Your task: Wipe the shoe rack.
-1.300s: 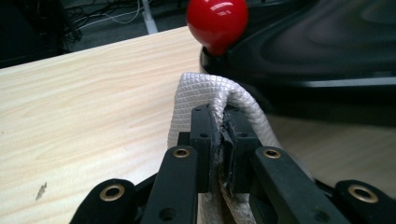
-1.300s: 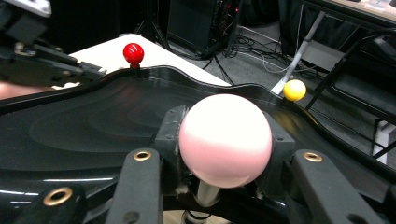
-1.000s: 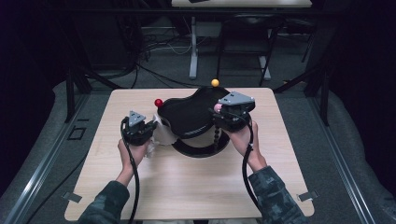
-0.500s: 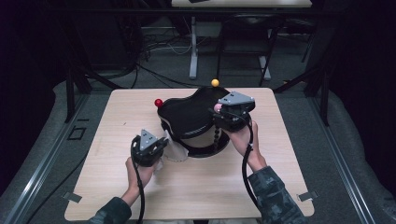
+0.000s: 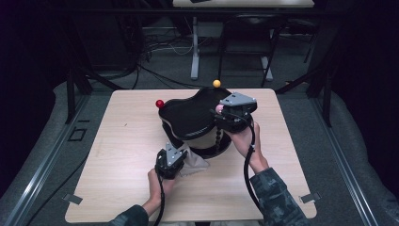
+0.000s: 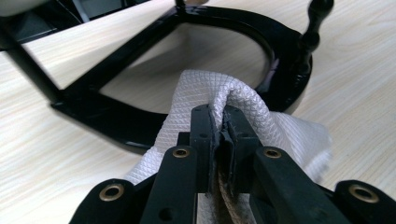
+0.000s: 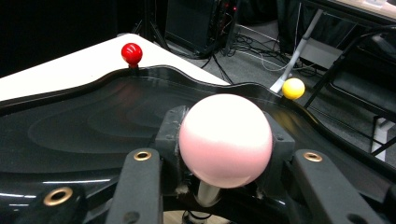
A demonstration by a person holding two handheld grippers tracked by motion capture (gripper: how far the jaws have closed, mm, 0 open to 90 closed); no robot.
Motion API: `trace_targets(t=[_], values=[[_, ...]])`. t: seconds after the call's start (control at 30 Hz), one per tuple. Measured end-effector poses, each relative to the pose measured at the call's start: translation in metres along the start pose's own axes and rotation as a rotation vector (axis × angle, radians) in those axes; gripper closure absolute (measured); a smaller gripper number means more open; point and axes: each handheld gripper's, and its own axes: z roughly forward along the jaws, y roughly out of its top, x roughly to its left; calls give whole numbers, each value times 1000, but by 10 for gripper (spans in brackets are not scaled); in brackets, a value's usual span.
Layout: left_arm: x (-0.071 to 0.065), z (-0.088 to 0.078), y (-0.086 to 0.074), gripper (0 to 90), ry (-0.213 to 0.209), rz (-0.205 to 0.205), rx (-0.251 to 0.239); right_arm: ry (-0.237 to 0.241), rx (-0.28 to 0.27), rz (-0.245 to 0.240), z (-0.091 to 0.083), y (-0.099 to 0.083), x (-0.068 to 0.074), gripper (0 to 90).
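A black stand with a curved tray top [image 5: 188, 117] and a ring base [image 5: 209, 151] sits mid-table. Red [image 5: 160, 103], yellow [image 5: 216, 83] and pink [image 5: 219, 109] ball knobs rise from its rim. My right gripper [image 5: 227, 116] is shut on the pink ball [image 7: 225, 140], its jaws pressing both sides. Beyond it are the tray surface [image 7: 93, 126], the red ball [image 7: 131, 53] and the yellow ball [image 7: 293, 88]. My left gripper [image 5: 175, 158] is low at the base's front left, shut on a white textured cloth [image 5: 195, 165]. The cloth [image 6: 243, 93] bunches between the jaws [image 6: 219, 116] against the black base frame [image 6: 107, 114].
The light wooden table [image 5: 122, 141] has bare room left of the stand and along the near edge. A turned black post [image 6: 312, 28] joins the base to the top. Dark floor, cables and another table's legs [image 5: 195, 47] lie beyond the far edge.
My left gripper has come down and toward the person with the cloth, from the stand's left side to the front of its base. The right gripper has stayed on the pink ball.
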Motion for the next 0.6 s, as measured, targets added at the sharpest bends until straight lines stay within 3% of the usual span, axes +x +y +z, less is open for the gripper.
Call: trace_targets(t=[0.27, 0.37, 0.6], values=[[-30, 27, -1, 834, -20, 14, 8, -2, 0, -1, 0, 0, 0, 599], [-40, 38, 2, 834, -28, -6, -2, -5, -2, -1, 0, 0, 0, 599], [-50, 51, 10, 831, -33, -20, 3, 9, 0, -1, 0, 0, -1, 600]])
